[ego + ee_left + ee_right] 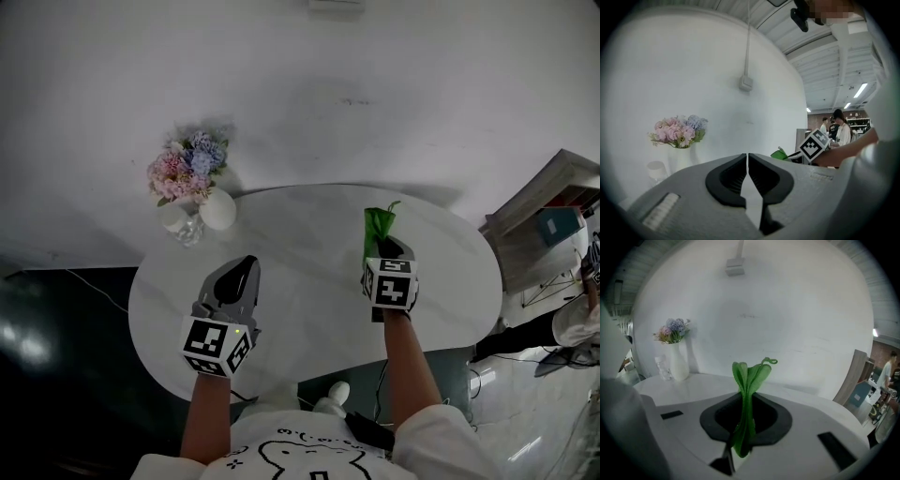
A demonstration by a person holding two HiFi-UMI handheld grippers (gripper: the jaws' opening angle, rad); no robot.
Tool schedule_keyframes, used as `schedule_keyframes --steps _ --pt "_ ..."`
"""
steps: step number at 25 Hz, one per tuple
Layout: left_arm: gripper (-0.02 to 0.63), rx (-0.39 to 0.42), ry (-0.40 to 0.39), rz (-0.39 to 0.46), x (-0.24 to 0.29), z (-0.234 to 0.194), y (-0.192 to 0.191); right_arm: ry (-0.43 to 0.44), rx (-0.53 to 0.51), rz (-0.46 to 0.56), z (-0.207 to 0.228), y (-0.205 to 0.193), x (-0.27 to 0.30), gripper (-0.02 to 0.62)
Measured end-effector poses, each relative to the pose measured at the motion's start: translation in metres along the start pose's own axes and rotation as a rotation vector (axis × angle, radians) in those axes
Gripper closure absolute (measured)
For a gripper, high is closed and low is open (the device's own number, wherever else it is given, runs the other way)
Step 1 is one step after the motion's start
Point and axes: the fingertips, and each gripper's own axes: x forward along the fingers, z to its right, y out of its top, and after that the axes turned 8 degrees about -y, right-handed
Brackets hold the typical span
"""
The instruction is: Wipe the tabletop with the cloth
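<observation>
A white vase holding pink and blue flowers stands at the surface's far left edge, beside a clear glass. The right tool pinches the green cloth over the right half; the left tool is clenched, empty

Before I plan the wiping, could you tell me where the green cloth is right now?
The green cloth is clamped in the right gripper, over the right half of the table in the head view, well away from the flower vase.

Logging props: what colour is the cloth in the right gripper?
Green cloth; clearest in the right gripper view.
</observation>
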Motion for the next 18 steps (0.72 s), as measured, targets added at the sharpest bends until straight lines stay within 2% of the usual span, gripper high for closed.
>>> schedule_keyframes --steps 10,18 --pt "0.586 -0.088 -0.039 0.003 0.004 -0.041 -0.020 0.058 -0.053 -0.051 -0.062 0.021 0.071 0.554" --pt "0.586 -0.135 -0.017 -0.020 0.003 -0.066 -0.040 0.126 -0.104 -0.097 -0.120 0.031 0.131 0.554"
